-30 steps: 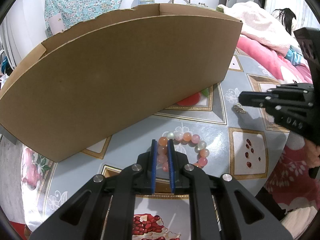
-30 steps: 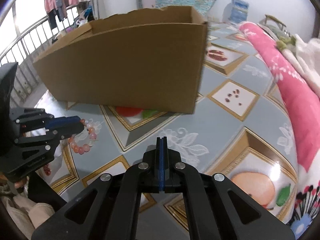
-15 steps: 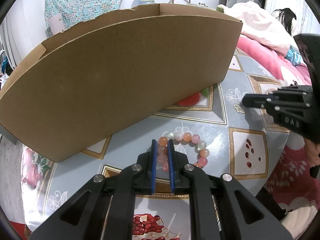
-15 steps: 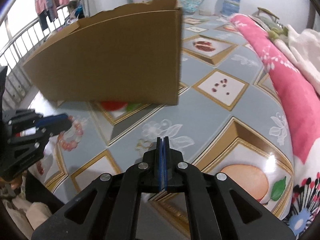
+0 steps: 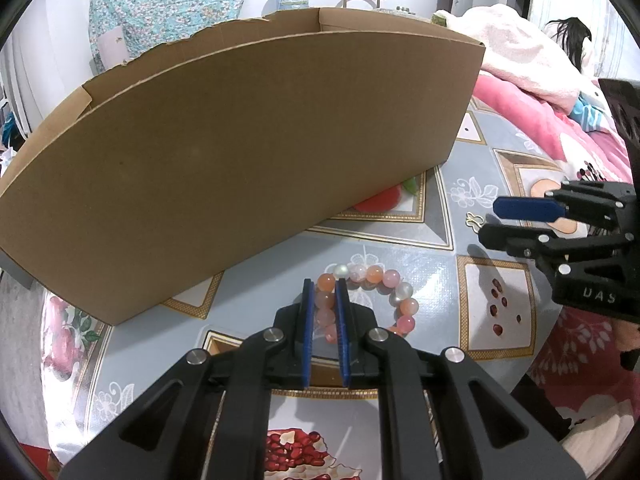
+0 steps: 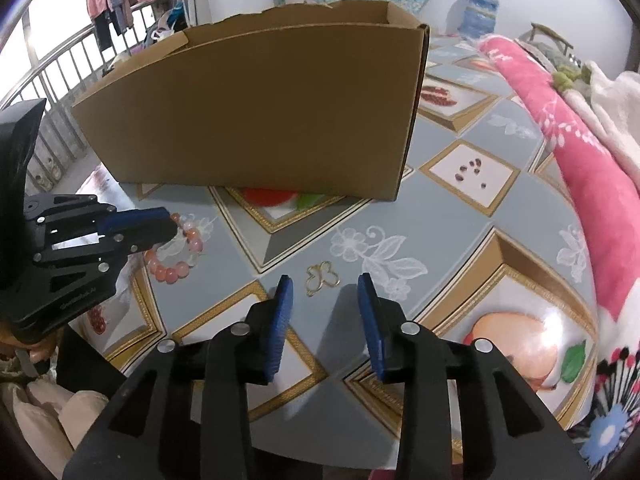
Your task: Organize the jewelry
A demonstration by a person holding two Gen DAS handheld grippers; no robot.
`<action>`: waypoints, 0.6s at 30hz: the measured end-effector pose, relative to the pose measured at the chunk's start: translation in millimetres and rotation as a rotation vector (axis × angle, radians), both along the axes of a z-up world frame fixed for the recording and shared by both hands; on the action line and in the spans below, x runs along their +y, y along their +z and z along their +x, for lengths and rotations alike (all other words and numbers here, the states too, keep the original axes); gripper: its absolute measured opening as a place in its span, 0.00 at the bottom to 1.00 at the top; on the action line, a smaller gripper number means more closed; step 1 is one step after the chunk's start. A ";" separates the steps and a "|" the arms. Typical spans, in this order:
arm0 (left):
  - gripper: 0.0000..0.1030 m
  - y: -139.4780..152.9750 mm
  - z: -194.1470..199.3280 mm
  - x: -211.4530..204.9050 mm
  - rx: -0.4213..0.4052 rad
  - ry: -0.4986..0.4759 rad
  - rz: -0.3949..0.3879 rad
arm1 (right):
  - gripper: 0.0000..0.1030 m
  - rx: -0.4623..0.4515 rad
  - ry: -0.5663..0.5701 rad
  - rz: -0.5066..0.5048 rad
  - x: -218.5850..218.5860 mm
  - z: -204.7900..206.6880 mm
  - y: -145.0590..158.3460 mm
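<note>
Currently, bead bracelet [image 5: 370, 300] is clamped by left tongs [image 5: 325, 292]; right tongs [image 6: 325, 292] are opening, gold clip [image 6: 322, 278] lying just ahead, ungripped.

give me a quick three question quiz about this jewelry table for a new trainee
1. True or false: the left tongs are shut on the bead bracelet.
2. Which item lies just ahead of the right tongs, whose jaws are opening? A) gold butterfly-shaped piece B) wristwatch C) silver chain
3. Fill in: the large open container on the table is a ____ box.

Key:
1. True
2. A, the gold butterfly-shaped piece, untouched on the tablecloth
3. Cardboard
</note>
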State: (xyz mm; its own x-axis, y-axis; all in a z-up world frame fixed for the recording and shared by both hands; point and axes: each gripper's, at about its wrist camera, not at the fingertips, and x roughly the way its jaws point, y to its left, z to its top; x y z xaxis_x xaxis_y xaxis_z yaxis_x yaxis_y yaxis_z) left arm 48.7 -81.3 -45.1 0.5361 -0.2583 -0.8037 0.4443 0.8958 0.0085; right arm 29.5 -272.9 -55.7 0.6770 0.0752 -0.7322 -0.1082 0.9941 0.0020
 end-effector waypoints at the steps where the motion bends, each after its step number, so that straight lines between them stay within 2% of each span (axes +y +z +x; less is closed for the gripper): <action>1: 0.10 0.1 0.2 -0.6 0.000 0.000 -0.001 | 0.33 -0.002 0.015 -0.008 -0.1 2.3 0.9; 8: 0.10 -0.5 -0.3 1.4 -0.001 -0.002 -0.005 | 0.31 0.016 0.122 -0.058 6.2 7.1 -2.3; 10: 0.10 -0.4 -0.3 1.3 -0.001 -0.002 -0.006 | 0.27 0.026 0.138 -0.062 8.1 6.8 -1.3; 13: 0.10 -0.4 -0.2 1.5 -0.001 -0.003 -0.006 | 0.15 0.040 0.143 -0.057 3.3 13.2 0.0; 18: 0.10 -0.4 -0.1 1.4 -0.002 -0.003 -0.005 | 0.13 0.031 0.135 -0.052 1.2 14.5 0.9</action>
